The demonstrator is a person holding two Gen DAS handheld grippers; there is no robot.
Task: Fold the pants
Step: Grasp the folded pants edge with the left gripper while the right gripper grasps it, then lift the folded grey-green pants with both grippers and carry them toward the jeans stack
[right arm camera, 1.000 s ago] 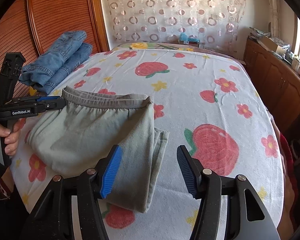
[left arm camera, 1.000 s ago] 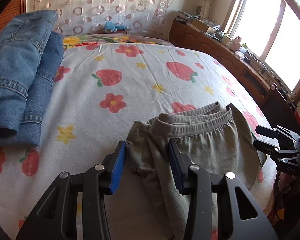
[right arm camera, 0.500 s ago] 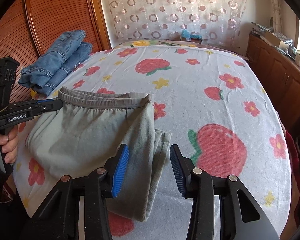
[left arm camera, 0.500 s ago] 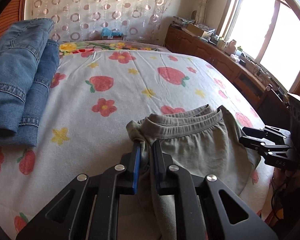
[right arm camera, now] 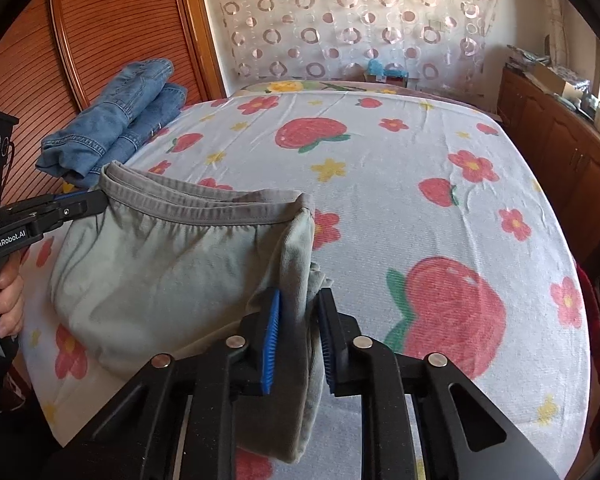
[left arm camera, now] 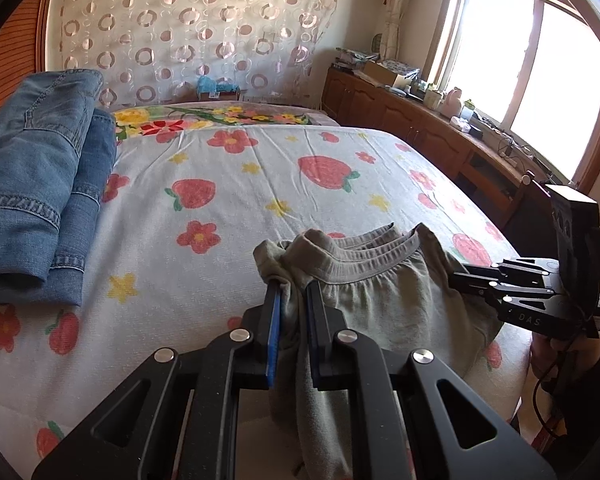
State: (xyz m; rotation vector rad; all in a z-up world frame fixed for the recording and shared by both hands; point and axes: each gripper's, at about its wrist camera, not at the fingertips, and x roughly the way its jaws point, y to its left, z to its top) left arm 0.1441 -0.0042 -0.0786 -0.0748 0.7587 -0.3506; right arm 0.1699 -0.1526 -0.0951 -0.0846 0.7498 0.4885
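At the far left of the bed (left arm camera: 228, 248), one stack of folded blue jeans (left arm camera: 40, 184) lies against the wooden panelled wall (right arm camera: 112, 20); it reads as two folded denim pieces, one on top of the other. The bed is covered by a single white sheet printed with strawberries and flowers.

One pair of grey pants (left arm camera: 384, 300) lies at the near edge of the bed, waistband turned toward the headboard, the legs already doubled under so the cloth forms a short, thick bundle. Part of it hangs over the mattress edge toward the cameras.

There are two grippers, one at each end of the waistband. The left gripper (left arm camera: 292, 320) is clamped on the left corner of the pants, grey fabric bunched between its blue pads (left arm camera: 275, 332) and lifted a little off the sheet; in the right wrist view it (right arm camera: 80, 204) meets the waistband corner from the left, with a person's hand (right arm camera: 2, 300) on its handle.

The right gripper (right arm camera: 298, 320) has just been closing, and its ribbed blue pads now pinch the folded right edge of the pants, layers of cloth running down between them. In the left wrist view it (left arm camera: 472, 276) reaches into the right side of the bundle.

Farther right, one long wooden cabinet (left arm camera: 420, 132) runs beneath one bright window (left arm camera: 532, 60).
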